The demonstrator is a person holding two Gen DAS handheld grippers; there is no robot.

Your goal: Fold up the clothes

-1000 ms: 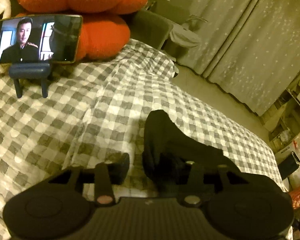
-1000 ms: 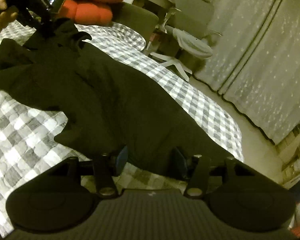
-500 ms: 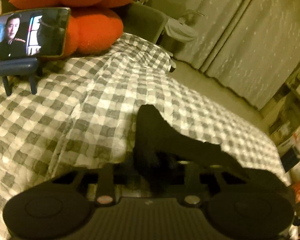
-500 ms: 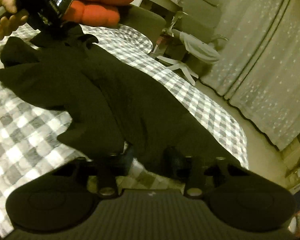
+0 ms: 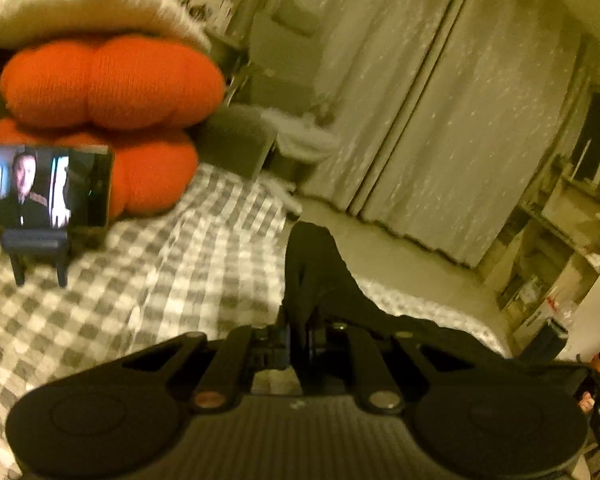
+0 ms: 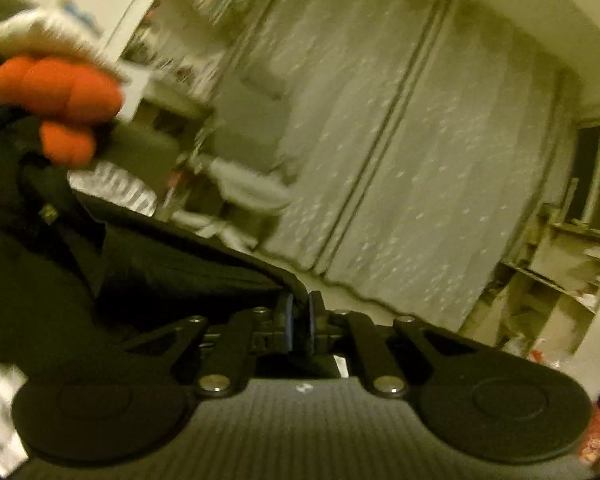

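Note:
A black garment rises in a fold from between the fingers of my left gripper, which is shut on it above the grey-and-white checked bedspread. In the right wrist view the same black garment stretches taut from the left side to my right gripper, whose blue-padded jaws are shut on its edge. Both grippers hold the cloth lifted off the bed. The far part of the garment is dark and blurred.
A phone playing a video stands on a small stand on the bed. Orange cushions and a pale pillow lie behind it. A chair, long curtains and cluttered shelves stand beyond the bed's edge.
Both grippers closed on the black garment and lifted it. The views tilted up toward the curtains, and the cloth now hangs taut between the two grippers.

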